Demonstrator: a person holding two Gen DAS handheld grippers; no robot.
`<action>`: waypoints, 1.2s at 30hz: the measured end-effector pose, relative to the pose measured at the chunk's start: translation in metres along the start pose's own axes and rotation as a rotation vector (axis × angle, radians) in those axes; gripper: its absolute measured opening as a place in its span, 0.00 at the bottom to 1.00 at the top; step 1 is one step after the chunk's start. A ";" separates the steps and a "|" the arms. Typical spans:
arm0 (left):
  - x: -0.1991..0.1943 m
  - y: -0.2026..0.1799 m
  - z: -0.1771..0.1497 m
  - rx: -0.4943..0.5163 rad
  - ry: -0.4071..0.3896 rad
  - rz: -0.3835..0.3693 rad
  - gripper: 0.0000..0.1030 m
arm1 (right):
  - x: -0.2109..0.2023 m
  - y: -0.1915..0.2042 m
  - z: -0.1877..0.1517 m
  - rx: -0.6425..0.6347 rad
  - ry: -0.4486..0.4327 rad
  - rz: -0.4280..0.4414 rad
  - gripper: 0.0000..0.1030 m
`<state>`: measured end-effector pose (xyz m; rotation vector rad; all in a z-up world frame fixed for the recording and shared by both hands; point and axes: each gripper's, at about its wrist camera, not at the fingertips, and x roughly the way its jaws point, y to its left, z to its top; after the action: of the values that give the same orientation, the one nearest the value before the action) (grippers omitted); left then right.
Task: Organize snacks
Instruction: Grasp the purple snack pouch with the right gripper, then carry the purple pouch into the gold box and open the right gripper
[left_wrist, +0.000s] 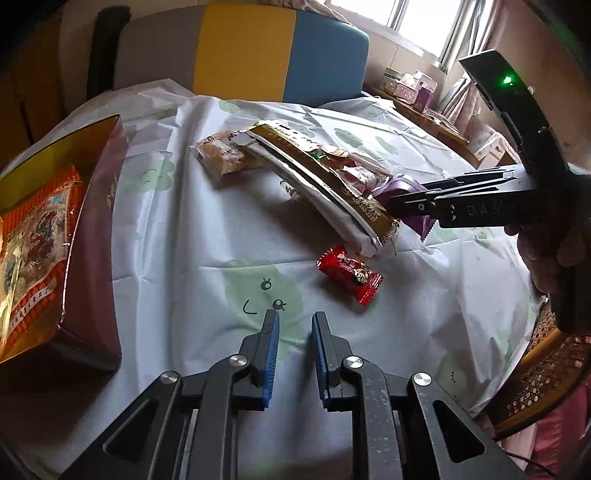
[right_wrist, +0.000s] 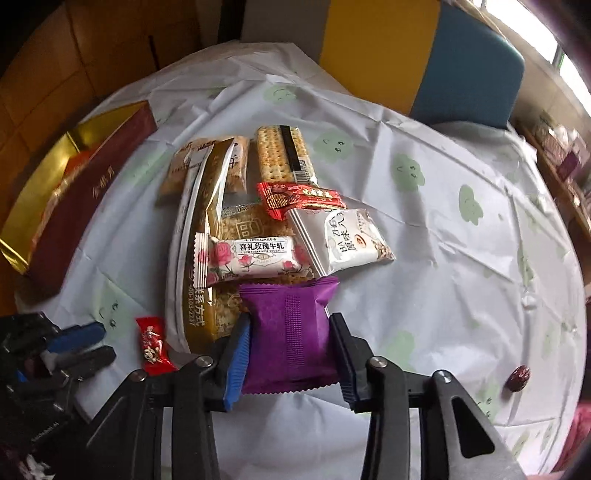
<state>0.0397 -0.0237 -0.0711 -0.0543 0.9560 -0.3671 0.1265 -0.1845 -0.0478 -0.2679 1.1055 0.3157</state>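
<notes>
Round table (left_wrist: 207, 236) under white plastic cloth (right_wrist: 424, 258) with green cloud prints. Behind the table: chair back (left_wrist: 266, 48) in grey, yellow, blue panels. Window (left_wrist: 424, 22) right of the chair, bright daylight. Wooden shelf (left_wrist: 432, 118) with boxes below the window. Wicker chair (left_wrist: 546, 362) at table's right edge.

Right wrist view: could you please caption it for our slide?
Right hand-held gripper grips a purple packet beside a snack pile on the tablecloth.

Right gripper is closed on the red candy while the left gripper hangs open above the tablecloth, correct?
Not quite: the right gripper is closed on the purple packet, as the right wrist view shows. The red candy lies loose on the tablecloth. The left gripper is open.
</notes>
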 end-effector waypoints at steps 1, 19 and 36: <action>0.000 0.000 0.000 -0.001 -0.001 0.001 0.18 | 0.000 0.000 0.000 -0.002 0.000 -0.004 0.40; 0.000 -0.007 -0.005 0.012 -0.033 0.003 0.29 | -0.002 0.002 0.000 0.007 -0.008 -0.008 0.38; -0.013 0.008 -0.018 -0.008 -0.084 -0.056 0.29 | -0.059 0.075 0.040 -0.111 -0.135 0.344 0.37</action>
<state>0.0209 -0.0098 -0.0733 -0.1030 0.8744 -0.4092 0.1067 -0.1075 0.0183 -0.1504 0.9994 0.6932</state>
